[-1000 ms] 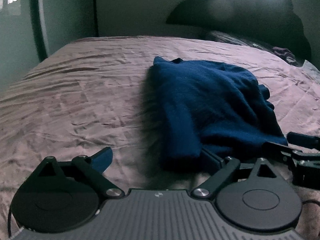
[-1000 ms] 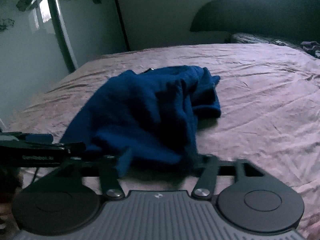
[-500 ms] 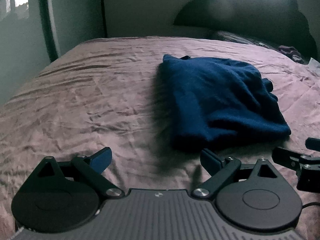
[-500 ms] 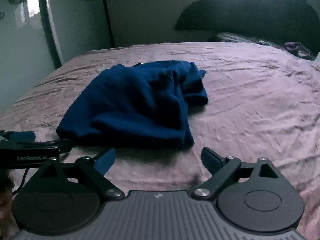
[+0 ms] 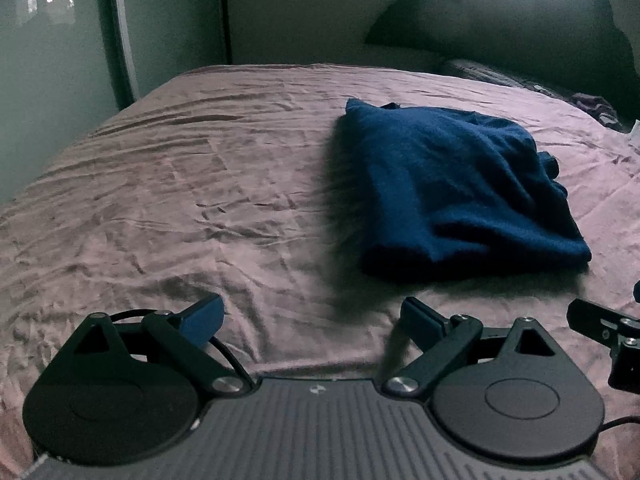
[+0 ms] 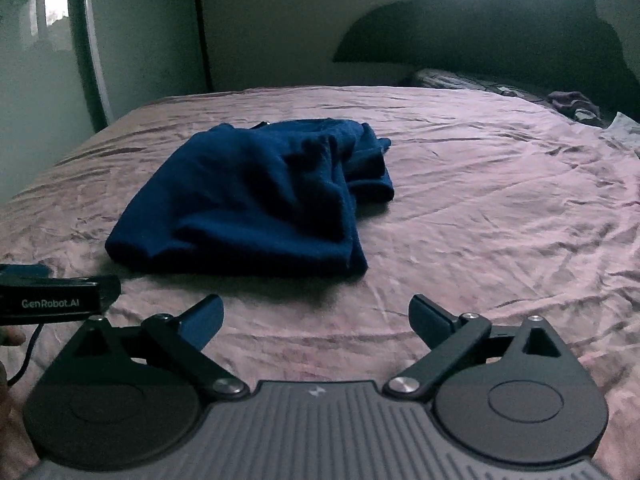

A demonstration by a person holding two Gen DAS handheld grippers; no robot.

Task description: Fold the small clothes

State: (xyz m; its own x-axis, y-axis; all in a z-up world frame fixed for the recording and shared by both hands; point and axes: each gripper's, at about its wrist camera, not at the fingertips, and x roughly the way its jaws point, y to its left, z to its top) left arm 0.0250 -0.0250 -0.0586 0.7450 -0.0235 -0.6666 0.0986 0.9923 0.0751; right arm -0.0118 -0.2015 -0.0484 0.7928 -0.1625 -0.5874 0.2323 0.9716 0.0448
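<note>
Blue sweater folded on the bed

Navy sweater (image 5: 452, 188) sits in a folded bundle on the wrinkly pink sheet (image 5: 180, 200). Left gripper (image 5: 312, 316) and right gripper (image 6: 316, 320) both hang just short of it, jaws spread wide, holding nothing.

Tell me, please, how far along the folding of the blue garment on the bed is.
Done: the blue garment lies in a compact folded bundle on the pink bedsheet. In hand: nothing; the left gripper and right gripper are open, clear of it. Left: perhaps tidying the bunched edge at its far right side.
</note>
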